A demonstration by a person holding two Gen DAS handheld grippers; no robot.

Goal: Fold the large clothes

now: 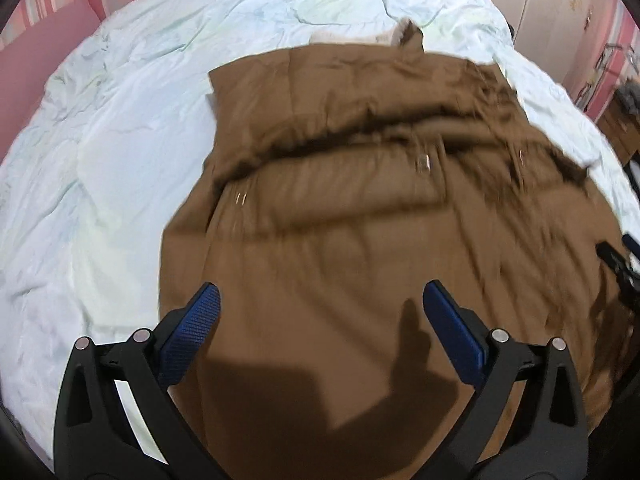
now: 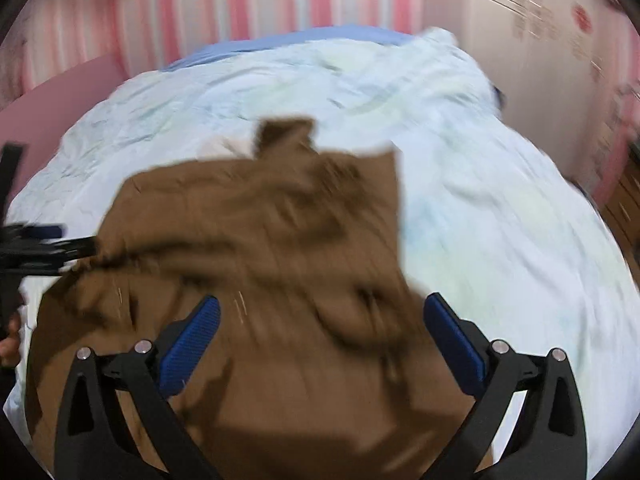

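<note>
Brown coat [image 1: 360, 200] lies spread across the near half of the bed [image 1: 100, 160], collar toward the far edge, sleeves seemingly folded in; left tongs [image 1: 320, 320] and right tongs [image 2: 320, 332] hover above it, both spread wide, gripping nothing; next, likely, each pinches a hem corner and carries it toward the collar.

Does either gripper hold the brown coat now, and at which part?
Neither: the left gripper and right gripper are both open above the brown coat.
</note>
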